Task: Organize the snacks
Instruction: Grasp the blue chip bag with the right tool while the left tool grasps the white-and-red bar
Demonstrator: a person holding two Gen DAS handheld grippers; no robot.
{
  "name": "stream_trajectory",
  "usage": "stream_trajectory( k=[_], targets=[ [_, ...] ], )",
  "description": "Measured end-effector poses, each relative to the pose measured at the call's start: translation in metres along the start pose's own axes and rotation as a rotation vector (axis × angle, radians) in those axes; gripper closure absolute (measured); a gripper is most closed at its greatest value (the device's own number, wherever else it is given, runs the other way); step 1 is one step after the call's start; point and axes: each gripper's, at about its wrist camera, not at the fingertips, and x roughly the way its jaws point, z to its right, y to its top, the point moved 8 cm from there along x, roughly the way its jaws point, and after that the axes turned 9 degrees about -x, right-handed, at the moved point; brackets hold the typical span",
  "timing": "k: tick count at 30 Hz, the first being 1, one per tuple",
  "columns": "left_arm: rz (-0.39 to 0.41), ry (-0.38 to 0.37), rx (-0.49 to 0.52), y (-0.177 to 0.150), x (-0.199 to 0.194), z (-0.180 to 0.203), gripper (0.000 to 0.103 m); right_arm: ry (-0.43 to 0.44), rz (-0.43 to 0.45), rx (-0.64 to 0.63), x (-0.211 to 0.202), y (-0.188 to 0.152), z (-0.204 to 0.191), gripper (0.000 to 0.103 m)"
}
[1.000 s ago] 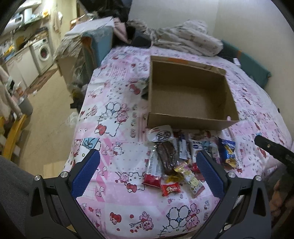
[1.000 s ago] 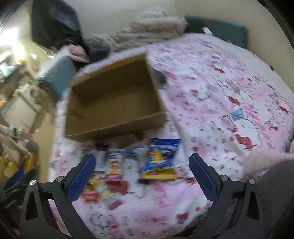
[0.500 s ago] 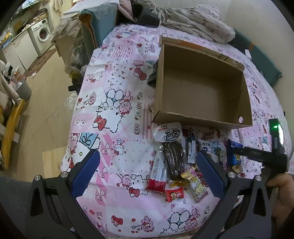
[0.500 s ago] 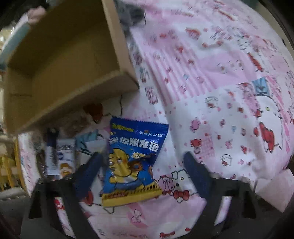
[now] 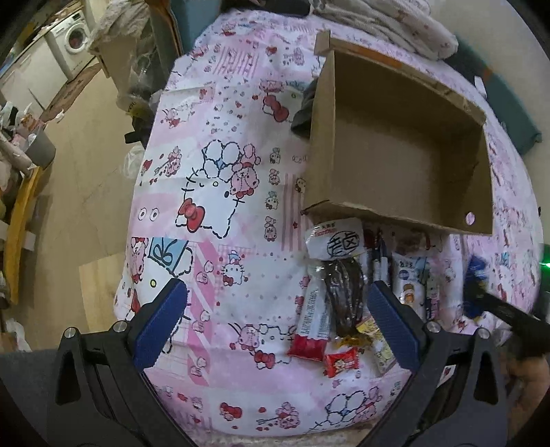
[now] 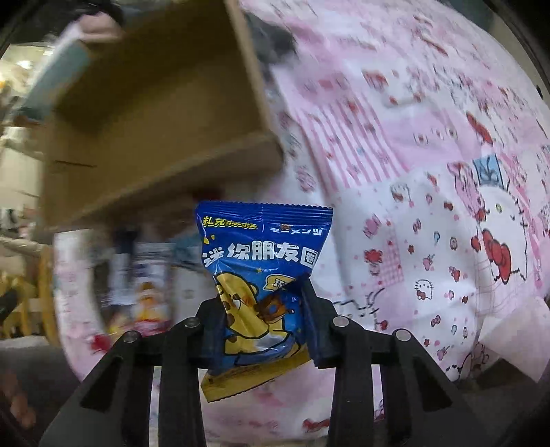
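My right gripper (image 6: 263, 309) is shut on a blue snack bag (image 6: 263, 268) with a yellow cartoon figure, holding it off the pink bedspread just in front of the open cardboard box (image 6: 154, 103). In the left wrist view the box (image 5: 405, 154) stands empty on the bed. A pile of snacks lies before its near wall: a white packet (image 5: 335, 240), a dark brown packet (image 5: 345, 295), a red-ended bar (image 5: 311, 326), a small red packet (image 5: 342, 361). My left gripper (image 5: 275, 319) is open and empty, hovering near the pile. The right gripper (image 5: 498, 309) shows at the right edge.
The bed has a pink cartoon-print sheet (image 5: 213, 192). Folded bedding (image 5: 395, 24) and a teal cushion (image 5: 515, 113) lie behind the box. A dark object (image 5: 304, 106) sits by the box's left wall. The floor (image 5: 68, 178) drops off left of the bed.
My right gripper has moved down onto the blue snack bag, shut on it and lifted it. My left gripper has moved closer over the bed and stays open.
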Motion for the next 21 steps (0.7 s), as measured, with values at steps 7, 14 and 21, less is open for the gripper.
stream_trajectory(
  k=[7, 14, 21],
  targets=[
    [-0.132, -0.008, 0.017, -0.019, 0.042, 0.0, 0.035, 0.138, 0.099, -0.003, -0.041, -0.007, -0.025, 0.066],
    [-0.228, 0.083, 0.065, -0.046, 0.082, 0.006, 0.061, 0.182, 0.1, -0.003, -0.031, 0.001, -0.034, 0.066],
    [-0.261, 0.069, 0.099, -0.054, 0.098, 0.031, 0.061, 0.205, 0.094, -0.01, -0.019, 0.006, -0.038, 0.066]
  ],
)
